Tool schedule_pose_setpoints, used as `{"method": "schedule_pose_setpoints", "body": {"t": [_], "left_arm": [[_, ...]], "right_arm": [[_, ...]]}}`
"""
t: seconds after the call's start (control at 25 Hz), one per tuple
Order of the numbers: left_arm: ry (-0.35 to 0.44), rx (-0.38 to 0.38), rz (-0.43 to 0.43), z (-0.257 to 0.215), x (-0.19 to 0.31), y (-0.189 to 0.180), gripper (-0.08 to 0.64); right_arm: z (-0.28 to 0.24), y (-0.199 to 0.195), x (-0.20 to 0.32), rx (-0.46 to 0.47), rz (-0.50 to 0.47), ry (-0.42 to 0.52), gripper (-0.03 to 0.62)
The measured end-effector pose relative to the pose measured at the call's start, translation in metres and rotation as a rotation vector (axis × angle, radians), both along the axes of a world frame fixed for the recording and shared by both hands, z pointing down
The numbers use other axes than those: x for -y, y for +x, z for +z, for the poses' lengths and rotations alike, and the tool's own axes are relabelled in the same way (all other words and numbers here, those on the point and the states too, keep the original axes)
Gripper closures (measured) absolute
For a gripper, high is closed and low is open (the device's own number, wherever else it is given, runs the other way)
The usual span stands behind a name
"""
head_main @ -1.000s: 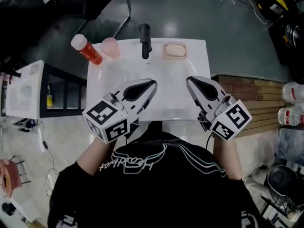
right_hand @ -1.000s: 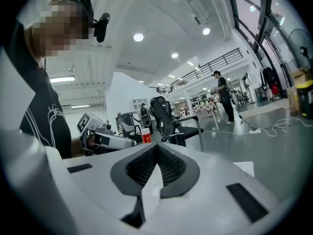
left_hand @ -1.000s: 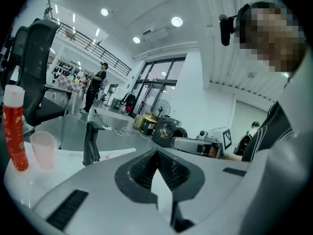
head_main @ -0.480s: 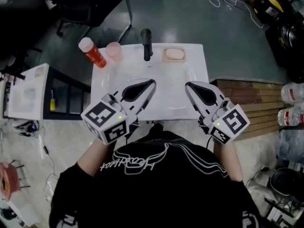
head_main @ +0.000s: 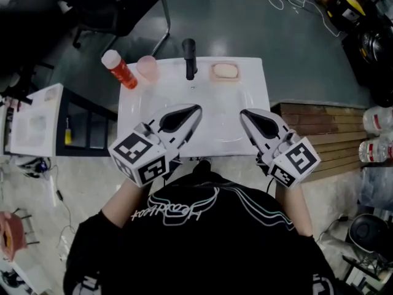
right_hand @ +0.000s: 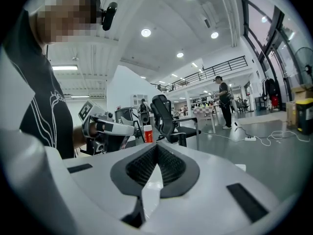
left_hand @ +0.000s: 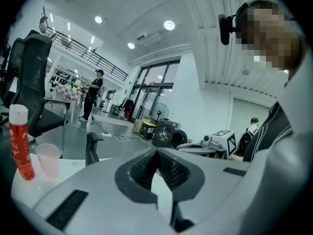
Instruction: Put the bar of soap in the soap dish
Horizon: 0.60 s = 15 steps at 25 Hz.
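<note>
A cream bar of soap [head_main: 225, 70] lies in a pinkish soap dish [head_main: 214, 74] on the back rim of the white sink [head_main: 132, 106], right of the black faucet [head_main: 189, 57]. My left gripper [head_main: 198, 108] hovers over the near left part of the basin, shut and empty. My right gripper [head_main: 242, 112] hovers over the near right part, also shut with nothing in it. Both point toward the back of the sink, well short of the dish. In the left gripper view the jaws [left_hand: 157, 151] meet; in the right gripper view the jaws [right_hand: 157, 146] meet too.
A red bottle [head_main: 118, 70] and a pale pink cup [head_main: 147, 68] stand at the sink's back left. A shelf unit [head_main: 80, 125] stands left of the sink, wooden slats [head_main: 319, 128] to its right. An office chair [right_hand: 168, 119] and people show in the distance.
Both grippers stay shut and empty over the basin and have barely shifted. The soap rests in the dish throughout.
</note>
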<state>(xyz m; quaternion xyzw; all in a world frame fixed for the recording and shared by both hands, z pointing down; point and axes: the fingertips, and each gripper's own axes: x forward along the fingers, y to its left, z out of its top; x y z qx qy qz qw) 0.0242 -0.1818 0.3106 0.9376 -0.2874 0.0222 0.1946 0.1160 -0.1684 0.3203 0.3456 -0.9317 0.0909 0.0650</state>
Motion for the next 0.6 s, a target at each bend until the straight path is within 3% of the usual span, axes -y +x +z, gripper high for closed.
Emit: {"method": "schedule_pose_setpoints", "body": {"t": [0.6], "left_arm": [[-0.038,0.025,0.021,0.023,0.022,0.011,0.538]], "right_arm": [[0.023,0.008,0.021,-0.011,0.022,-0.043,0.566]]}}
